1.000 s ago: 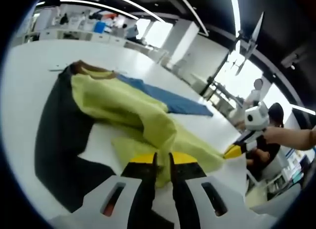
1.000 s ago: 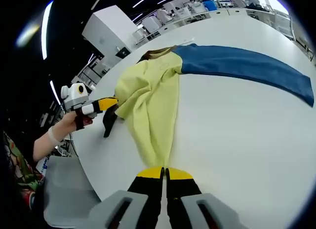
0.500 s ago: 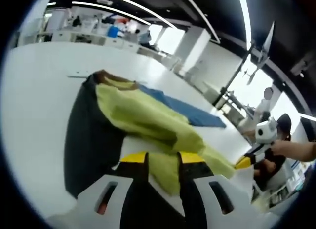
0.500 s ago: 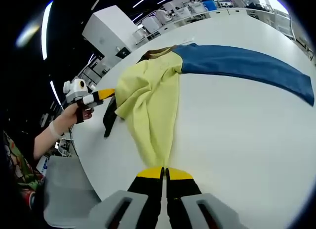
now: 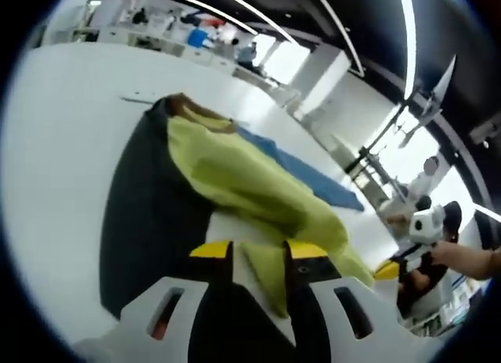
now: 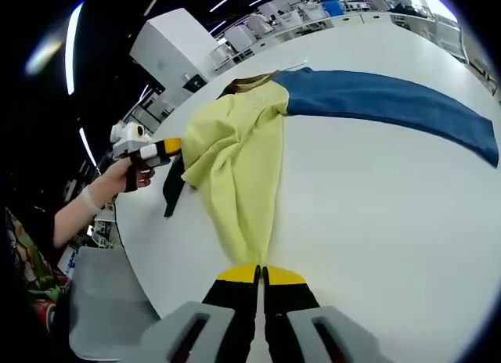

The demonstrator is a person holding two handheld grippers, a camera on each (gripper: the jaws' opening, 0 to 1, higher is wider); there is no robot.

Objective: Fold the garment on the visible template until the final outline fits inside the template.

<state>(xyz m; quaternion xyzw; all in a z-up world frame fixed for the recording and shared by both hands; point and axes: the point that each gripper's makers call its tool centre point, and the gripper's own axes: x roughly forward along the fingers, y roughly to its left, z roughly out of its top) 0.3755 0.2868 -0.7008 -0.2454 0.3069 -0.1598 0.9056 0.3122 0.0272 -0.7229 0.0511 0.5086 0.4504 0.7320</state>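
Yellow, blue and black garment (image 6: 243,156) lies bunched on table (image 6: 376,214).

yellow, blue, black garment (image 6: 239,156), crumpled on table

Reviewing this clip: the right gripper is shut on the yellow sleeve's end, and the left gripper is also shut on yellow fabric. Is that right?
Not quite. The right gripper is indeed shut on the end of the yellow sleeve, as the right gripper view shows. But in the left gripper view the left gripper stands open, its jaws apart, with the yellow fabric lying between and beyond them, not clamped.
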